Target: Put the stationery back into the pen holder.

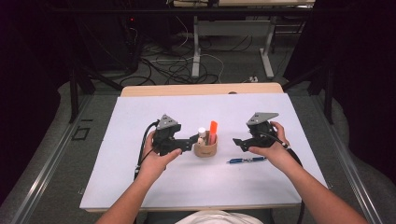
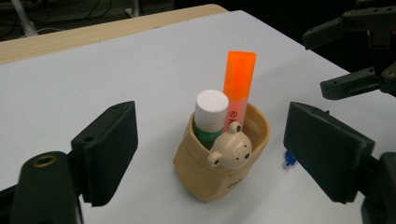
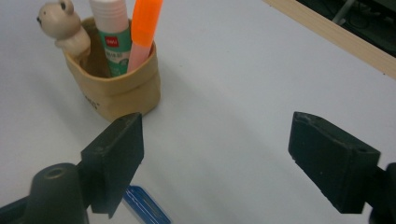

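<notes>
High view shows us holding a gripper in each hand over the white table (image 1: 140, 177), with the left gripper (image 1: 192, 141) at centre left of the frame and the right gripper (image 1: 237, 142) at centre right. Between them, near the middle of the frame, stands the tan pen cup (image 1: 205, 150), upright, with an orange highlighter (image 1: 213, 128) and a white-capped glue stick (image 1: 201, 132) standing in it. Our left gripper is released, its jaws spread wide; in the left gripper view the cup (image 2: 205, 179) sits low in the centre between the two jaws, touched by neither, a small bear head (image 2: 231, 149) on its near rim, the highlighter (image 2: 238, 84) and glue stick (image 2: 210, 112) rising behind it. Our right gripper is also released, jaws well apart and holding nothing; in the right gripper view the cup (image 3: 116, 93) stands at the upper left, just beyond the left-hand jaw. A blue pen (image 1: 246, 160) lies flat on the table at lower centre right in the high view, just beside the cup and below the right gripper; its end peeks in at the bottom of the right gripper view (image 3: 144, 207).
</notes>
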A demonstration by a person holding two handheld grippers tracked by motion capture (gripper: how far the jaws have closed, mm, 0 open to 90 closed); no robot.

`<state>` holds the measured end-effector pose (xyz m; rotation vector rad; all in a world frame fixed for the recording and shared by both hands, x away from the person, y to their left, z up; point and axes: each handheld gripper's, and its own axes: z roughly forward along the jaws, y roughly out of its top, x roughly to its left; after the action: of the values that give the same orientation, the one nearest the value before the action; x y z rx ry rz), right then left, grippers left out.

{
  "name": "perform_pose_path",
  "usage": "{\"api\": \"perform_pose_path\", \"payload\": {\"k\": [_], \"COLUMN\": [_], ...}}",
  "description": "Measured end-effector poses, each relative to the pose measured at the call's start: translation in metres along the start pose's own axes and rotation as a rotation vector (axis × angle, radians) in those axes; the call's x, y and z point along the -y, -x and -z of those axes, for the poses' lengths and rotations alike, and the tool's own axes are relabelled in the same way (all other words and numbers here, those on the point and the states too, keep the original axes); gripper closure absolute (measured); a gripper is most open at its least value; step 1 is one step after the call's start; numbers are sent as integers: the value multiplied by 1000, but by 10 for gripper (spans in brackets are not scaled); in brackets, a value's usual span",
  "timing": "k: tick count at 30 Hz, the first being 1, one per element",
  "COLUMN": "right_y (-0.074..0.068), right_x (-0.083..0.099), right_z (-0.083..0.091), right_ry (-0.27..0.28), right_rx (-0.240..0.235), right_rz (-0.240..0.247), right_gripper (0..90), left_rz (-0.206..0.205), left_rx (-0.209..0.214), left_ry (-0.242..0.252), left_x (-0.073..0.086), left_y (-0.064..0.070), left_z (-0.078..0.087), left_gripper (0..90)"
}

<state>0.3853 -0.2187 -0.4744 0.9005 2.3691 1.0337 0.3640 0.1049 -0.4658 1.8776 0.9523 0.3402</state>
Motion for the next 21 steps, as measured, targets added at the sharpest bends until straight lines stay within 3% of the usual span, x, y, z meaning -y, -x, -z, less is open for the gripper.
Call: {"api": "perform_pose_path", "payload": {"k": [9, 21], "right_y": [2, 4], "right_x": [4, 12], "right_z": [5, 7], "right_ry": [-70, -157], "right_rx": [-8, -22], "right_rz": [152, 279], "right_gripper": [318, 371], "left_rz": [5, -21], "left_rx": [4, 2], "left_ry": [-13, -20], "left_x": [6, 16], "left_y": [-2, 1], "left_z": [3, 7], "left_gripper": [156, 140]}}
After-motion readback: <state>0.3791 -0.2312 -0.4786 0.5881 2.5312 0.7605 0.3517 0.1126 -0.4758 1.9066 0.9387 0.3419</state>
